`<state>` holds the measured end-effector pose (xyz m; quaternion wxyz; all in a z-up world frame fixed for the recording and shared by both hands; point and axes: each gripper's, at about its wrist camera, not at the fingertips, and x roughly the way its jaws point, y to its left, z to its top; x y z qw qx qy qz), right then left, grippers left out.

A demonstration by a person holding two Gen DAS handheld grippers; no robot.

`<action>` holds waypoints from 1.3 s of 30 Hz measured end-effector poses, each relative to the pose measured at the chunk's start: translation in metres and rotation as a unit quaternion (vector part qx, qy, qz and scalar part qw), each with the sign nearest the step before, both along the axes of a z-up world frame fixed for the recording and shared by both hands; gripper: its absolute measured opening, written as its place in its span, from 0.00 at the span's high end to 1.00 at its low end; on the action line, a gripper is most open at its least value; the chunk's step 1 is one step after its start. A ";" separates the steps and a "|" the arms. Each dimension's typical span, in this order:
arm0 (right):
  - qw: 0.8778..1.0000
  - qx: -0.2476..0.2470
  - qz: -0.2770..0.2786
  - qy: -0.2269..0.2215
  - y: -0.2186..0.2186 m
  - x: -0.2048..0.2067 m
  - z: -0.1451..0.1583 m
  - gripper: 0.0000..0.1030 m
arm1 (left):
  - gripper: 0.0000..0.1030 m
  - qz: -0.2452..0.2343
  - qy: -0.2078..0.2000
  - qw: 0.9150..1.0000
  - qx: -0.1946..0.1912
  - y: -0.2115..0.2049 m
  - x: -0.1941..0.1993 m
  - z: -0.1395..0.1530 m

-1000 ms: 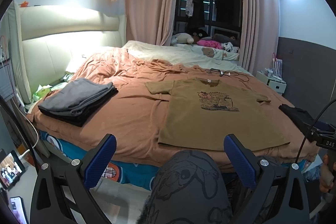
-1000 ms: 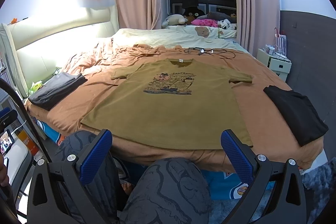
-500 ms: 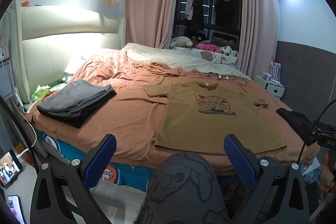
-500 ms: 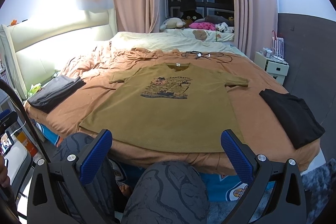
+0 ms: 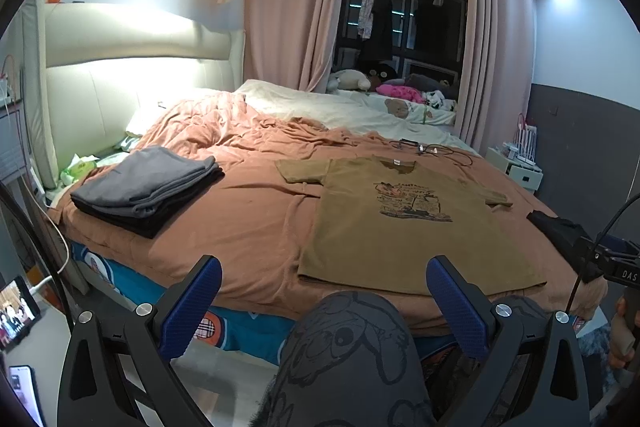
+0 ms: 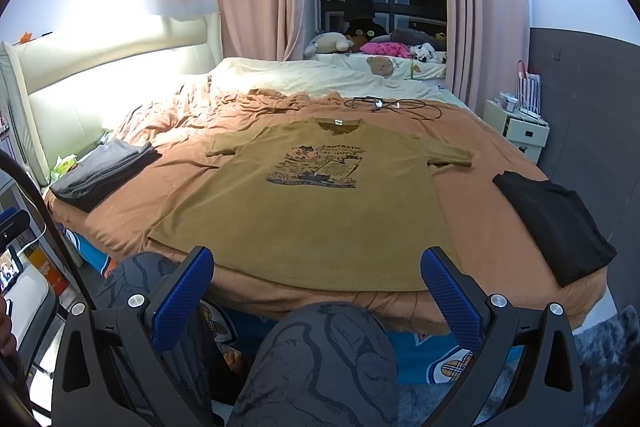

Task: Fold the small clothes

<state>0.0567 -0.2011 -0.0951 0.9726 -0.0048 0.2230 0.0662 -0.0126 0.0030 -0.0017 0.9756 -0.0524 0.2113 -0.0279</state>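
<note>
An olive-brown T-shirt (image 5: 404, 223) (image 6: 316, 203) with a dark printed picture lies spread flat, face up, on the brown bedspread, collar away from me and hem near the bed's front edge. My left gripper (image 5: 324, 287) stands open, held back off the bed short of the hem, with nothing between its blue pads. My right gripper (image 6: 318, 279) is open too, hovering before the hem and above the person's knee (image 6: 320, 359). Neither gripper touches the shirt.
A stack of folded grey and black clothes (image 5: 140, 187) (image 6: 100, 173) sits at the bed's left. A folded black garment (image 6: 556, 223) lies at the right edge. Cables (image 6: 396, 105) lie beyond the collar. A white nightstand (image 6: 516, 131) stands right, and a lit tablet (image 5: 18, 311) sits on the floor left.
Both views have tilted slightly upward and drawn back a little, so the bed and shirt sit lower in the frames. Both grippers stay open; the shirt has not moved.
</note>
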 end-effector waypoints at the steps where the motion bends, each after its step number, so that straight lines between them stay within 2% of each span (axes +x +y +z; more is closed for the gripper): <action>1: 1.000 0.000 0.000 0.000 0.000 0.000 -0.001 0.00 | 0.00 -0.001 0.000 1.000 0.000 0.001 0.000 -0.001; 13: 1.000 -0.003 -0.008 0.003 0.001 -0.002 0.005 0.00 | 0.00 -0.001 -0.007 1.000 -0.008 0.014 -0.010 0.000; 22: 1.000 -0.019 0.011 -0.006 0.007 -0.001 0.013 0.00 | 0.00 -0.007 -0.008 1.000 -0.025 0.020 -0.008 0.000; 32: 1.000 -0.013 0.007 0.006 0.003 0.027 0.011 0.00 | 0.00 -0.008 -0.001 0.999 -0.047 0.027 0.012 0.003; 39: 1.000 0.000 0.007 0.015 0.009 0.049 0.016 0.00 | 0.00 0.002 0.007 0.999 -0.045 0.035 0.029 0.003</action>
